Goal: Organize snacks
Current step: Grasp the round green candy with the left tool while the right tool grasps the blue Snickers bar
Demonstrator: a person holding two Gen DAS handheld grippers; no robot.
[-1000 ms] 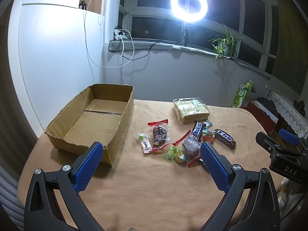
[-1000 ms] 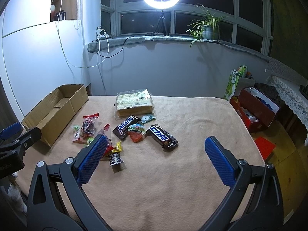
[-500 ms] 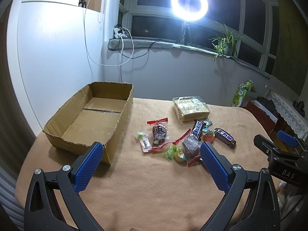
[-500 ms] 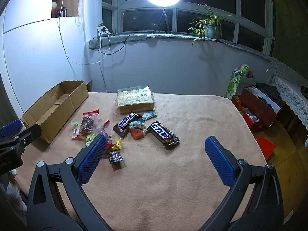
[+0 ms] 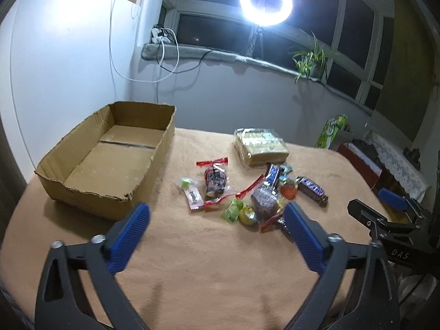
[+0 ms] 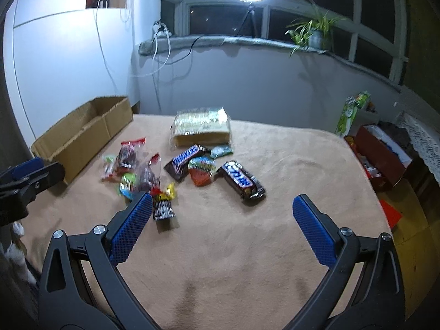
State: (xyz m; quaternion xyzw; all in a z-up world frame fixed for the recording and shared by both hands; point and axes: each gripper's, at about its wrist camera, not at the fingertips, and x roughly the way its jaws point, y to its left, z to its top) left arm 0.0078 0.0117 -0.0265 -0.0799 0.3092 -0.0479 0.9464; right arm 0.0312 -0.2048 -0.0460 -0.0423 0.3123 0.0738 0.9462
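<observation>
We hold both the left gripper (image 5: 216, 224) and right gripper (image 6: 222, 214) empty with jaws wide apart above the tan blanket-covered table (image 6: 247, 261), apparently choosing among the loose pile of wrapped snacks (image 6: 189, 165) lying beside the open, empty brown cardboard box (image 5: 110, 156).

You've got a loose pile of snacks mid-table. The clear cracker pack (image 6: 202, 129) lies flat at the far end. Just in front of it, a Snickers bar (image 6: 185, 161) and a second dark bar (image 6: 242, 183) lie at angles with small green and orange packets between them. Red-edged candy bags (image 5: 216, 181) sit left of those. The box (image 5: 110, 156) (open, nothing inside) sits at the left edge.
</observation>
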